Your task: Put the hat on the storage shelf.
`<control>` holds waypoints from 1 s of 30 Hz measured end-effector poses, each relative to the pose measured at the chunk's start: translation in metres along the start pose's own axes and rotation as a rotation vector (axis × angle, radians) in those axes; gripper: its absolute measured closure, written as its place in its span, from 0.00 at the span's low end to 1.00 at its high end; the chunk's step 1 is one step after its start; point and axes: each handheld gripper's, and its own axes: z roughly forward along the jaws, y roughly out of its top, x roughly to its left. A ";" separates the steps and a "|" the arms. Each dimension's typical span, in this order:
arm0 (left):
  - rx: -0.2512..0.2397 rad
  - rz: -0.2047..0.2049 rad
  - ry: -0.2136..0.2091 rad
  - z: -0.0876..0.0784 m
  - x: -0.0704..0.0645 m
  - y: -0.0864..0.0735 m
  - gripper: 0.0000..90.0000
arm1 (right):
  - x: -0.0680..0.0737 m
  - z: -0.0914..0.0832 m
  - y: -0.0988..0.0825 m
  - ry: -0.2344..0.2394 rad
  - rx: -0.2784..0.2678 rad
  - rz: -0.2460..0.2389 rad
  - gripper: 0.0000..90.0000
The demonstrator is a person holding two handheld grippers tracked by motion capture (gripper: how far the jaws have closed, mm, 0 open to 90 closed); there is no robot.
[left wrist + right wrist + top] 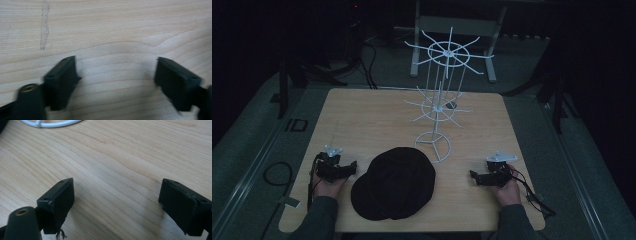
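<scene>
A black cap (393, 183) lies flat on the wooden table (377, 115) near its front edge. Behind it stands a white wire rack (441, 95) with two tiers of spoke-like arms and a ring base (433, 141). My left gripper (349, 167) rests on the table just left of the cap, held in a hand, its jaws wide apart over bare wood (115, 75). My right gripper (473, 176) sits to the right of the cap, also open, with only wood between its jaws (116, 195). An arc of the rack's white base ring (50, 123) shows at the top of the right gripper view.
A pale scratch mark (44, 27) runs along the wood in the left gripper view. A cable (532, 192) trails from the right gripper toward the table's front right corner. Beyond the table stands a grey metal frame (457, 30) on the dark floor.
</scene>
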 end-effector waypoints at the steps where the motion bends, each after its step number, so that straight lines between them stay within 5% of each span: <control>1: 0.000 0.000 0.000 0.000 0.000 0.000 0.29 | 0.000 0.000 0.000 0.000 0.000 0.000 0.15; 11: 0.071 0.059 -0.053 -0.008 0.005 0.005 0.52 | 0.000 0.000 0.000 0.000 0.000 0.001 0.15; 13: 0.085 0.057 -0.081 -0.011 0.007 0.006 0.59 | 0.000 0.000 0.000 0.000 0.000 0.001 0.15; 14: 0.095 0.026 -0.149 -0.015 0.009 0.007 0.61 | 0.000 0.000 0.000 0.000 0.000 0.001 0.15; 16: 0.084 0.029 -0.191 -0.022 0.009 0.011 0.65 | 0.000 0.000 0.000 -0.001 0.000 0.001 0.15; 19: 0.074 0.028 -0.233 -0.028 0.008 0.016 0.68 | 0.000 0.000 0.000 -0.001 0.000 0.002 0.15; 26: 0.057 0.105 -0.331 -0.045 0.004 0.039 0.68 | 0.000 0.000 0.000 -0.002 0.001 0.005 0.15; 30: 0.078 0.141 -0.339 -0.046 0.000 0.045 0.67 | 0.000 0.000 0.000 -0.001 0.001 0.005 0.15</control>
